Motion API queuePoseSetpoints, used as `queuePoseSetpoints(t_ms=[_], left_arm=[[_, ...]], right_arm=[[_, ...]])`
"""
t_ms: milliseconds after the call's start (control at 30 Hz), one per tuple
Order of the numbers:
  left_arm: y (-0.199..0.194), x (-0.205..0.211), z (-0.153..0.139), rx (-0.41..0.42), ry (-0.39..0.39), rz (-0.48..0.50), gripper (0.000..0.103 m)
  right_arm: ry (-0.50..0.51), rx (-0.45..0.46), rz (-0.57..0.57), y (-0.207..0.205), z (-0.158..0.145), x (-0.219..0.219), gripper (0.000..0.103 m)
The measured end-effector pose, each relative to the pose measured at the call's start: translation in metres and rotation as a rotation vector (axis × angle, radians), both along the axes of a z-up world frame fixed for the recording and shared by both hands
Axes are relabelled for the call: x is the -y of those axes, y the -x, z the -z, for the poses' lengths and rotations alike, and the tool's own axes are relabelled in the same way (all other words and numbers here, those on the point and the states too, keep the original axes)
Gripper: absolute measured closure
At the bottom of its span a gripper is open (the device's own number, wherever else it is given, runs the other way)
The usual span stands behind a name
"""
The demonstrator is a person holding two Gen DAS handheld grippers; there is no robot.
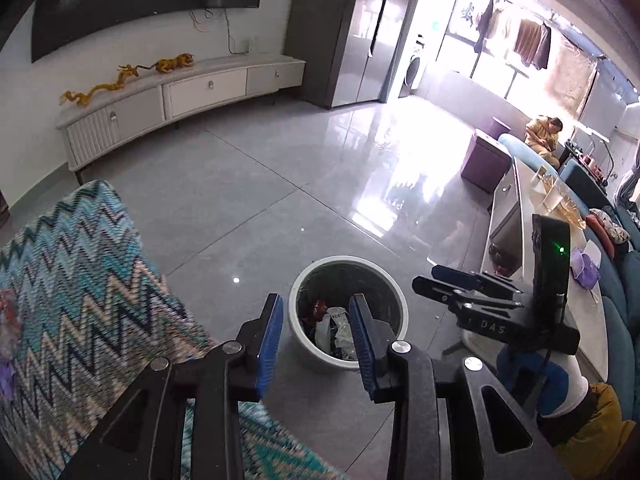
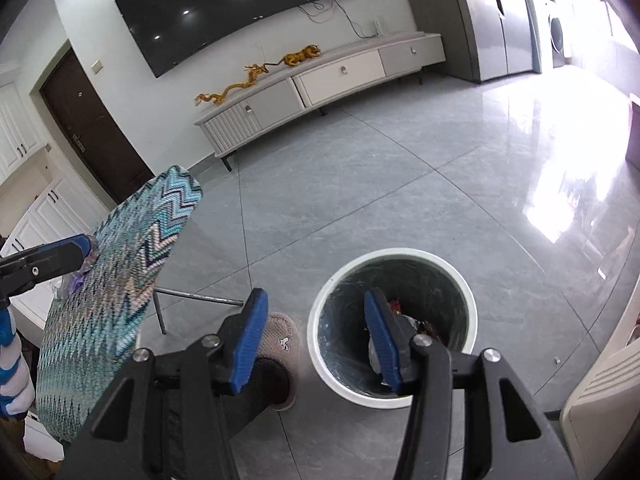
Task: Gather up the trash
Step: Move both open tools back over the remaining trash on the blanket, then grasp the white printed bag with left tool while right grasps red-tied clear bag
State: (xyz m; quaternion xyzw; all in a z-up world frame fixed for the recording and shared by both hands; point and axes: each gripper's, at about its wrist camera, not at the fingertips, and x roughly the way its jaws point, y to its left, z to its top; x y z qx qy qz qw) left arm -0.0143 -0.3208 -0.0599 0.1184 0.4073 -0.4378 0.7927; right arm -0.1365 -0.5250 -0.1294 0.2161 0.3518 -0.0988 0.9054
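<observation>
Trash bin (image 1: 347, 314) below both: left hand-held gripper (image 1: 316, 336) and right hand-held gripper (image 2: 316, 340) part-open, empty; purple scrap (image 1: 585, 264) on table (image 1: 592, 312), right nearer.

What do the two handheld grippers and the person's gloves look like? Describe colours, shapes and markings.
Both the left gripper and the right gripper have black angular linkage arms with silver round pivot pins and flat blue ribbed fingers. The right gripper's body bears white letters "DAS" and an upright black module with a green light. The gloves are blue and white.
</observation>
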Motion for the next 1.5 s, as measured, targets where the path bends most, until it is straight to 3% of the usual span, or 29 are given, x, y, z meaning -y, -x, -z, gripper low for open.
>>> queuePoseSetpoints(t_ms=[200,367,500,633,767,900,1000,1300,1500], left_arm=[[-0.004,-0.110,-0.037,0.078,0.065,-0.127,0.071],[-0.011,-0.195,-0.051,0.115,0.123,-0.247,0.071],[-0.024,-0.258,-0.047,0.120,0.158,-0.356,0.071],[-0.048,-0.319,-0.031,0.087,0.169,-0.471,0.071],[-0.072,-0.366,-0.009,0.051,0.151,-0.563,0.071],[-0.098,-0.398,0.010,0.023,0.125,-0.635,0.058],[-0.124,-0.414,0.022,0.004,0.112,-0.671,0.057],[-0.205,-0.412,0.057,-0.034,0.063,-0.702,0.057],[-0.243,-0.414,0.081,-0.072,0.042,-0.714,0.057]], right_arm=[[0.080,0.078,-0.103,-0.016,-0.068,-0.067,0.054],[0.155,0.126,-0.213,-0.032,-0.117,-0.128,0.054],[0.188,0.151,-0.306,-0.052,-0.144,-0.174,0.054],[0.182,0.147,-0.392,-0.082,-0.151,-0.211,0.054],[0.160,0.113,-0.456,-0.118,-0.138,-0.237,0.054],[0.148,0.052,-0.518,-0.167,-0.115,-0.267,0.054],[0.126,0.009,-0.562,-0.204,-0.093,-0.288,0.054],[0.071,-0.110,-0.633,-0.308,-0.023,-0.334,0.054],[0.038,-0.155,-0.636,-0.355,0.011,-0.345,0.054]])
